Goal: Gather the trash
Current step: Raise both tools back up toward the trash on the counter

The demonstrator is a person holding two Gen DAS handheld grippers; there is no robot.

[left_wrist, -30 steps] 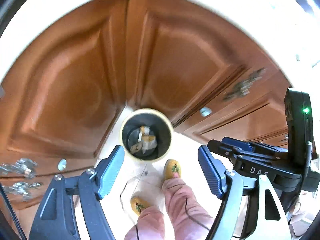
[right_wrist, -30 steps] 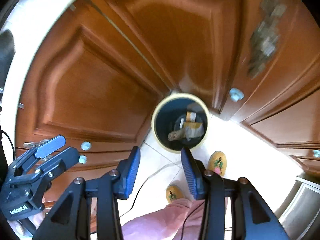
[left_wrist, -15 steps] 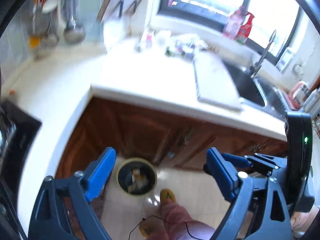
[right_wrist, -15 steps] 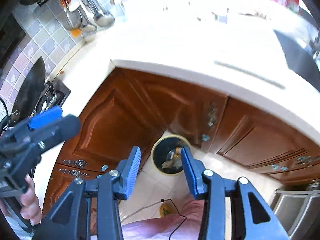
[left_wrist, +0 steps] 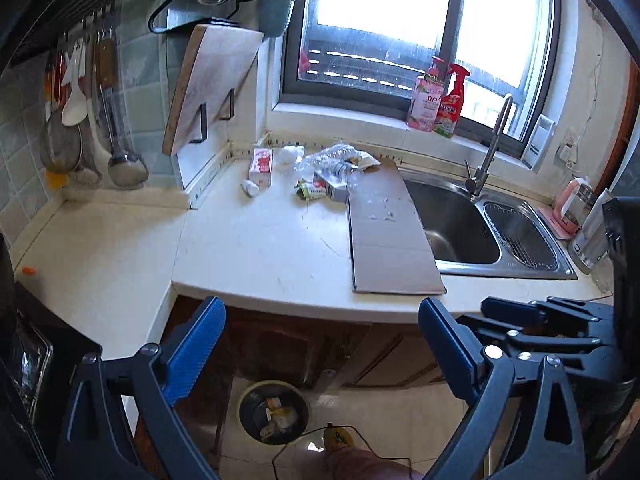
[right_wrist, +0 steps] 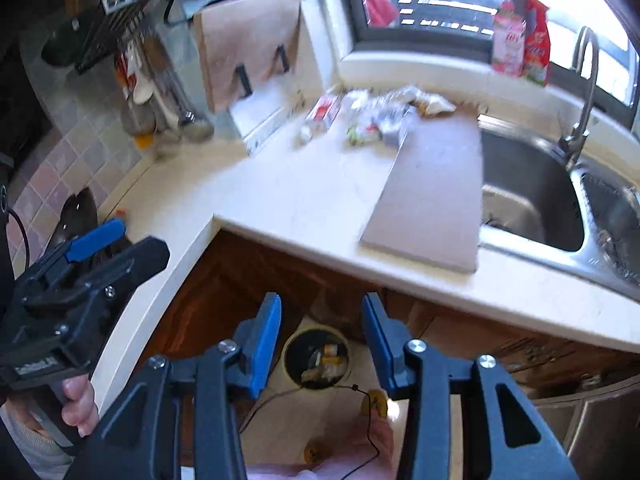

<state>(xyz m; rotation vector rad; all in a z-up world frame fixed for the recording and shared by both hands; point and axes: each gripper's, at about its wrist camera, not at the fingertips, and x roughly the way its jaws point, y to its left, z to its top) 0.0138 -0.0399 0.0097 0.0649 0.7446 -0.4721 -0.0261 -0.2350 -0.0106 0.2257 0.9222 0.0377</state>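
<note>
While both grippers hang out over the counter's front edge, the trash sits well apart from them, heaped at the back of the countertop (left_wrist: 260, 248) near the window: a small red-and-white carton (left_wrist: 261, 167), a crumpled tissue (left_wrist: 291, 154), a crushed clear plastic bottle (left_wrist: 334, 162) and a green wrapper (left_wrist: 307, 191), all just beside the far end of a flat cardboard sheet (left_wrist: 390, 236). The bin (left_wrist: 273, 411) stands on the floor below, already holding scraps. The left gripper (left_wrist: 320, 354) has nothing between its jaws, which are opening wide; the right gripper (right_wrist: 320, 338) is parted about halfway, also empty. The likeliest trouble, I judge, is the reach — the pile is loose and tangled, so closing on the bottle may drag the wrapper or tissue off with it. The light pieces could also slip from the pads above the floor and miss the bin. A cable (right_wrist: 280, 398) trailing near the person's slippers is a snag risk.
</note>
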